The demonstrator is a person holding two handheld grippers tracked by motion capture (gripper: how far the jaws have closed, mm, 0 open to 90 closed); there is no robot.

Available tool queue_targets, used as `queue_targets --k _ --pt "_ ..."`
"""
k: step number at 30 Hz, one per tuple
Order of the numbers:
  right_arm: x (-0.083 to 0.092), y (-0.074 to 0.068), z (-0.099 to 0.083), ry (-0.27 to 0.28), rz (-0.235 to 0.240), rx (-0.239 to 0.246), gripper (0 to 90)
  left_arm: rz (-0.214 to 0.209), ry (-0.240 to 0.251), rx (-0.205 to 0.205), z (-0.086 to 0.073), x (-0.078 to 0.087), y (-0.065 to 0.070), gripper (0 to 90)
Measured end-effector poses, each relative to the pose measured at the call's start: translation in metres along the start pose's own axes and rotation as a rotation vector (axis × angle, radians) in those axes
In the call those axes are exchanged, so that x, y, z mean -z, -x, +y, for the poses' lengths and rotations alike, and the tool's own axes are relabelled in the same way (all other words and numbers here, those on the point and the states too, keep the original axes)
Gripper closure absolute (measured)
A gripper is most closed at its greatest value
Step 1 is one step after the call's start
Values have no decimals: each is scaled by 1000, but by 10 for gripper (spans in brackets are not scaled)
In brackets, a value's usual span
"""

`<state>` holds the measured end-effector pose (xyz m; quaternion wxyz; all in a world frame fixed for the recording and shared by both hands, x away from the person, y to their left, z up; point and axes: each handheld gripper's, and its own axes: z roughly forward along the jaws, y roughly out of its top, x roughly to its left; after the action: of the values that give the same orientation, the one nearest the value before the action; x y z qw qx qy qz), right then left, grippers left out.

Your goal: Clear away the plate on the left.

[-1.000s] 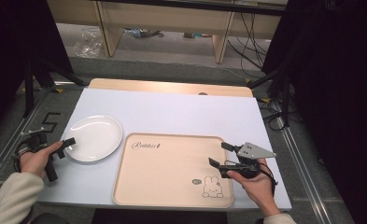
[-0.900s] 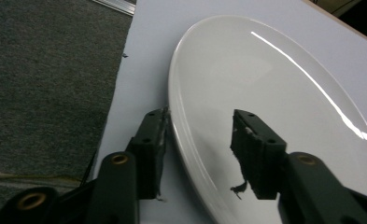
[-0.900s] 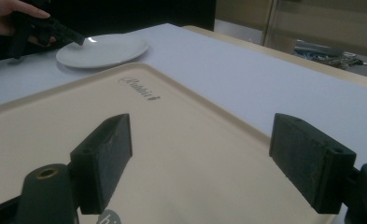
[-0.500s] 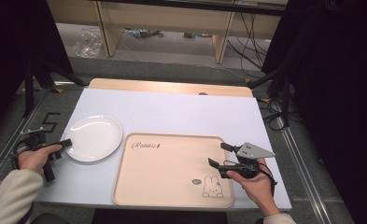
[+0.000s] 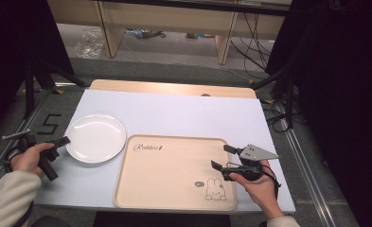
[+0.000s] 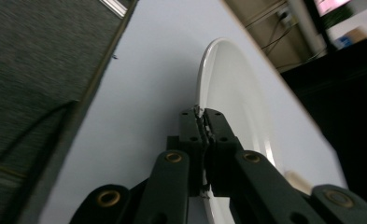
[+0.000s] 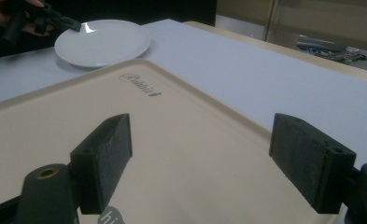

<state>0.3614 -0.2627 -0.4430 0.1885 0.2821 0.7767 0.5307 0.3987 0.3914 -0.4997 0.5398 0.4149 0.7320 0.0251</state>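
Left hand-held gripper (image 5: 64, 140) level, clamped on plate (image 5: 96, 137) rim (right hand (image 5: 259, 187) over tray (image 5: 174, 189)).

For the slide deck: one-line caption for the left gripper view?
Left gripper clamped shut on the rim of the white plate lying on the white table.

a lab-like recording space: black curtains (image 5: 344, 94), floor cables (image 5: 250, 42), metal rails (image 5: 306, 156) around the table (image 5: 183, 113).

Your way across the table (image 5: 183, 111) beyond the plate (image 5: 96, 137) and tray (image 5: 174, 170) is open; those two lie nearly touching.
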Motion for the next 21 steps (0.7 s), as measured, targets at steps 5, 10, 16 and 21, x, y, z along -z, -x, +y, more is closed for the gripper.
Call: queue_targets --k 5,10,16,21 --pt "0 0 0 5 -2 -1 221 -32 2 70 -1 0 -5 871" --pt "-1 0 0 2 1 -6 221 -37 1 58 -1 1 -5 870" --pt "0 0 0 3 -1 -2 221 -31 8 72 0 3 -1 866" --pt "0 0 0 2 3 -8 221 -75 25 84 0 4 -2 864"
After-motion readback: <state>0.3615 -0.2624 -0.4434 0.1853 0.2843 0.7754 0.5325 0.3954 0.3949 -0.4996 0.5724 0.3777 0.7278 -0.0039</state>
